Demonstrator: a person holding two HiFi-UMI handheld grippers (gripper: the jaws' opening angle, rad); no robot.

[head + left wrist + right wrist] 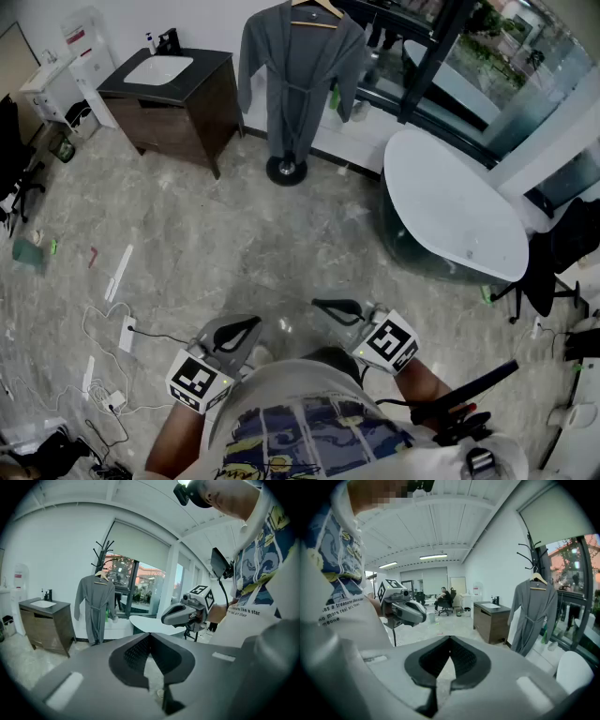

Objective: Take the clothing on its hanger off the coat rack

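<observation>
Close in at the person's waist, the left gripper (246,326) and the right gripper (328,307) sit side by side, tips pointing out over the floor. Both have their jaws pressed together with nothing between them; each gripper view shows the dark pads meeting in a point, left gripper (150,635) and right gripper (450,639).

Down at the left, white cables (98,349) and a power strip (127,333) trail across the floor (234,234), which is grey, marble-patterned and glossy. Nothing stands on the stretch of floor straight ahead of the grippers.

Off to the right, a white oval table (455,211) juts in, with a black chair (561,251) beyond its far edge. To the left, a dark wooden cabinet (183,108) carries a white sink (158,68) against the white wall. Big dark-framed windows (469,56) run along the back right. The right gripper view opens onto a long office with ceiling lights, where a person (442,595) sits far away.

At the far end, between cabinet and table, stands the coat rack (286,170) on its round black base. A grey robe (298,70) hangs from it on a wooden hanger (317,11), belt tied at the waist. It is well apart from both closed grippers, straight ahead of them.
</observation>
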